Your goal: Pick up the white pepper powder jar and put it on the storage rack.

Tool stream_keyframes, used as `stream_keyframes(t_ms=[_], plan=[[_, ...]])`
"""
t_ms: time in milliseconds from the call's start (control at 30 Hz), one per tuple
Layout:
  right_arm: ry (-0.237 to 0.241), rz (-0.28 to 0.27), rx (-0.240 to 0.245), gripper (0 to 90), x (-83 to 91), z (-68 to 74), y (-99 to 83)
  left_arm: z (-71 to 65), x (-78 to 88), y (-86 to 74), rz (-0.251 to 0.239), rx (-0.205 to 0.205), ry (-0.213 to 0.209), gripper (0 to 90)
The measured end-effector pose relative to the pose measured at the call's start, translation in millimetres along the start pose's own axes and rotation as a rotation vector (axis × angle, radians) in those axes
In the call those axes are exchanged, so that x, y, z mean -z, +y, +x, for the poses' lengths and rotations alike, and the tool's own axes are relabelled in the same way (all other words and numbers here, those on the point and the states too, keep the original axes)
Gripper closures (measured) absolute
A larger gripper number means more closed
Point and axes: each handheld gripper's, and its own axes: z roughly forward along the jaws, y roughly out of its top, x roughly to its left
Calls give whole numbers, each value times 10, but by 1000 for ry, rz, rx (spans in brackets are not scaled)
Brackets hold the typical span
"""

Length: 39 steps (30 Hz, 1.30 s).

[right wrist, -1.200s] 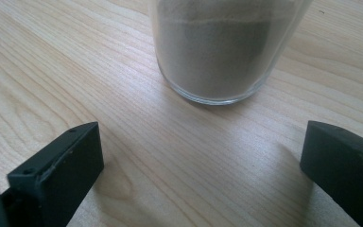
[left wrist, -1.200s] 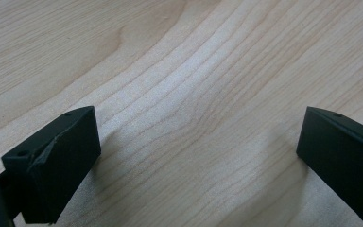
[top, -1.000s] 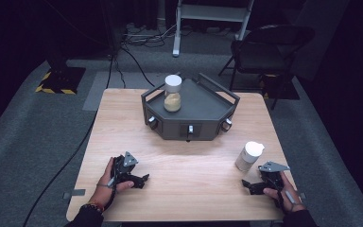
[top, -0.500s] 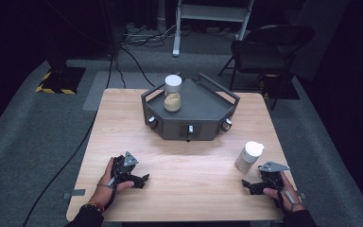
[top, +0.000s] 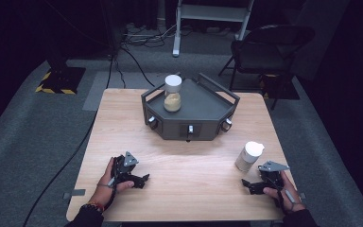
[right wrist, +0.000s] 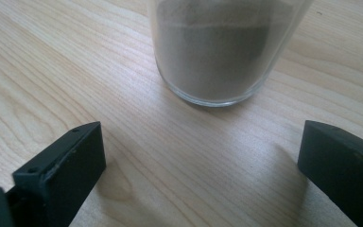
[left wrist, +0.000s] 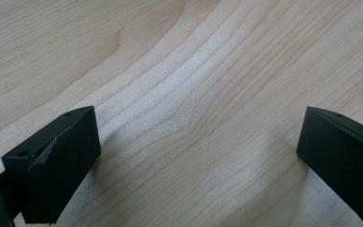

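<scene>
my right gripper (top: 246, 183) sits wide open on the table (top: 194, 165), empty, jar (top: 249, 156) just ahead between its jaws' line. left gripper (top: 144, 178) open too, empty. pre-grasp step; next i push forward and close around the jar.

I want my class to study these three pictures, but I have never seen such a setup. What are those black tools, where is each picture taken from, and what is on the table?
A person sits at a wooden table, holding a hand-held gripper in each hand: the left gripper and the right gripper. One picture looks down from above. The other two come from cameras riding on the grippers, looking along their black jaws. Both grippers are open and hold nothing. On the table stand a dark tray with a jar inside it, and a second jar close ahead of the right gripper, which shows in its view.
</scene>
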Motion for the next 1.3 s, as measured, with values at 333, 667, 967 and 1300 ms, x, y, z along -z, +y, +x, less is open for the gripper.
stream_keyframes(t_ms=[333, 667, 967, 1300], plan=[[-16, -30, -27, 13, 50, 25, 0, 2, -1, 1, 0, -2, -2, 0], [-30, -74, -29, 13, 108, 45, -6, 3, -2, 3, 1, -4, -3, 0], [-56, -125, -54, 14, 142, 91, -28, 4, -3, 2, 0, -4, -5, 0], [-61, -159, -68, 14, 144, 119, -39, 4, -3, 2, 0, -4, -6, 0]])
